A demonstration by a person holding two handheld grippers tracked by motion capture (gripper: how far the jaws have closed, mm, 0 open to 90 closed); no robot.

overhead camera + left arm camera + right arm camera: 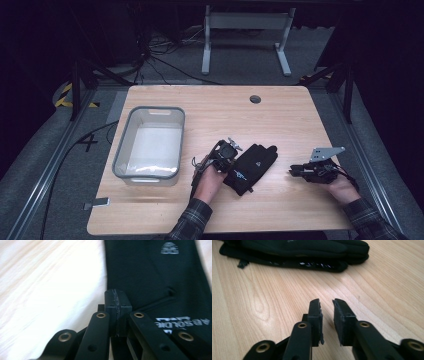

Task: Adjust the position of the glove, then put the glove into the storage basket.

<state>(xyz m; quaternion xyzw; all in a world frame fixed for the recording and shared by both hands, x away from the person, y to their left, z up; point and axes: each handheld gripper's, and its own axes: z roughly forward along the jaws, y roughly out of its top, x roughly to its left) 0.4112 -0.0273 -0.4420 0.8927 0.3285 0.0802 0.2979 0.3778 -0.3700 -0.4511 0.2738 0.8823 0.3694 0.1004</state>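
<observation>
A pair of black gloves (252, 165) lies stacked flat on the wooden table (225, 110), near its middle front. White lettering and a logo show on the gloves (155, 272) in the left gripper view. My left gripper (233, 161) sits at the gloves' left edge. Its jaws (117, 296) are pressed together at that edge, and a crease in the fabric runs out from the tips. My right gripper (291, 171) rests low to the right of the gloves, pointing at them. Its jaws (326, 302) stand a little apart with nothing between them, the gloves (307, 250) lying well ahead.
A clear grey-rimmed bin (120, 145) stands at the table's left side. A round cable hole (255, 99) sits near the far edge. Bare wood lies between the gloves and the right gripper. Beyond the table are cables and a white desk frame (245, 22).
</observation>
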